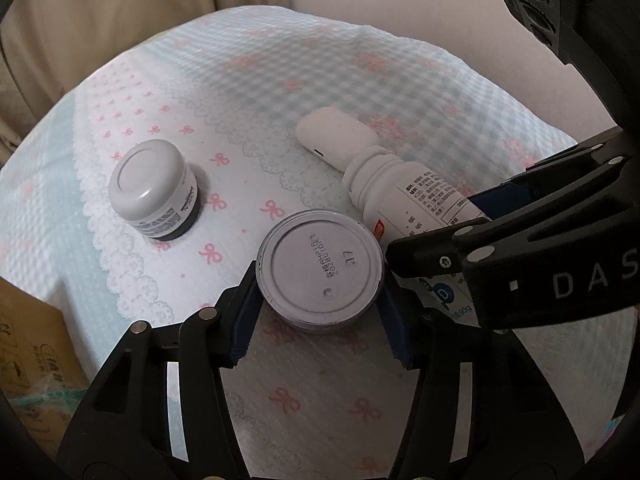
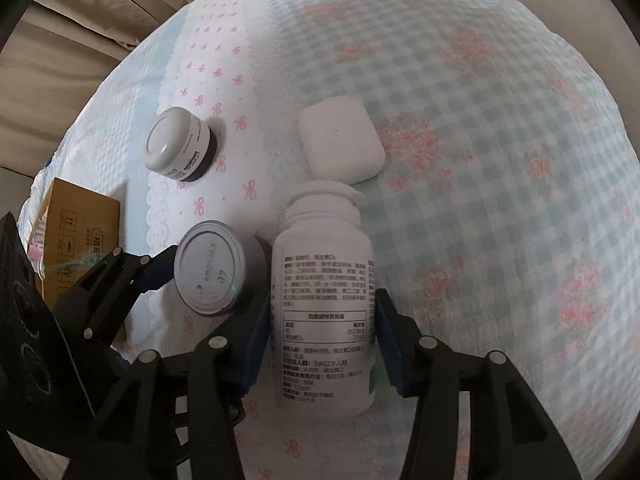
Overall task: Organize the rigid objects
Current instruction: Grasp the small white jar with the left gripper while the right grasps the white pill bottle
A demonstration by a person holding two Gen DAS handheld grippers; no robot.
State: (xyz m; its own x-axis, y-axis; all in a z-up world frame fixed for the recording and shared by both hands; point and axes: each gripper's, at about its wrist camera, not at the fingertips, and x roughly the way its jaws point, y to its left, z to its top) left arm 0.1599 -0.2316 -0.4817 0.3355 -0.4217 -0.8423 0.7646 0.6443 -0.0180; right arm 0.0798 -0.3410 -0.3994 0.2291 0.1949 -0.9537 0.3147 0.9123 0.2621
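While the small grey-lidded jar (image 1: 152,189) stands untouched at the far left, the left gripper (image 1: 320,320) has its jaws pinching the flat round tin (image 1: 320,268) by its rim, and just right of it the right gripper (image 2: 322,344) clamps the lying white supplement bottle (image 2: 326,300), whose cap touches the white earbud case (image 2: 340,140); both grasps look meant to gather the pieces together. Everything rests on a padded surface under a blue gingham cloth with pink bows (image 2: 480,120), a cardboard box (image 2: 80,232) at its left edge and beige curtains (image 1: 100,20) beyond.

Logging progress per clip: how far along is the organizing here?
Nothing looks sorted yet, and no container shows. In hand: the left gripper is shut on the round tin, and the right gripper is shut on the white bottle. Left: the small jar and white case lie loose on the cloth.
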